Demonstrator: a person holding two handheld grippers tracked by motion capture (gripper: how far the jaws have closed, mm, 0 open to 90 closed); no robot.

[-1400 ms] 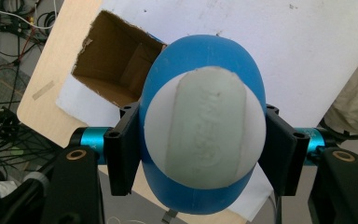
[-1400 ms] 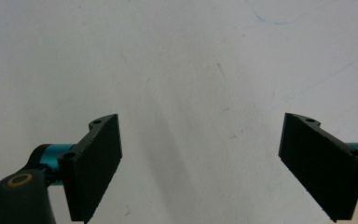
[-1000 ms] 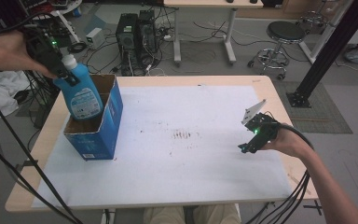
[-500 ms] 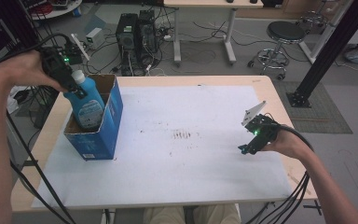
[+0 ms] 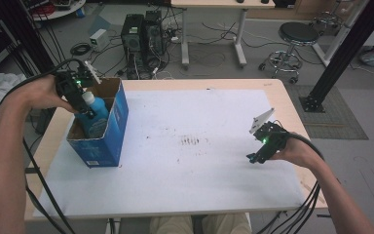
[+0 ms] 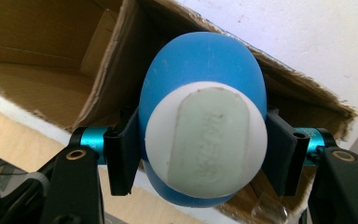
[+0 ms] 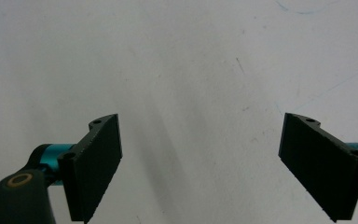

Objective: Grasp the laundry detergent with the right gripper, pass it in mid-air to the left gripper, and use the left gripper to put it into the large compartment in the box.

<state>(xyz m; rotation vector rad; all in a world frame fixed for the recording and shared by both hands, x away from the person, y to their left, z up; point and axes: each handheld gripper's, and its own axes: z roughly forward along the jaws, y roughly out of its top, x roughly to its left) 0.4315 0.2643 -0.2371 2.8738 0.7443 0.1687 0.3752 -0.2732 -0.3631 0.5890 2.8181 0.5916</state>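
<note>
Blue bottle (image 5: 93, 113), clamped in left gripper (image 5: 80, 93), now lowered into cardboard box (image 5: 108, 141), release pending; right gripper (image 5: 262, 146) agape, idle.

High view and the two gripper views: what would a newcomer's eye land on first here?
First, the blue plastic bottle with a white cap, clamped by the left gripper and partly sunk into the open blue cardboard box at the table's left edge. Next, the left gripper view, where that cap fills the gap between the black jaws. Last, the right gripper, open and holding nothing over the white tabletop.
</note>
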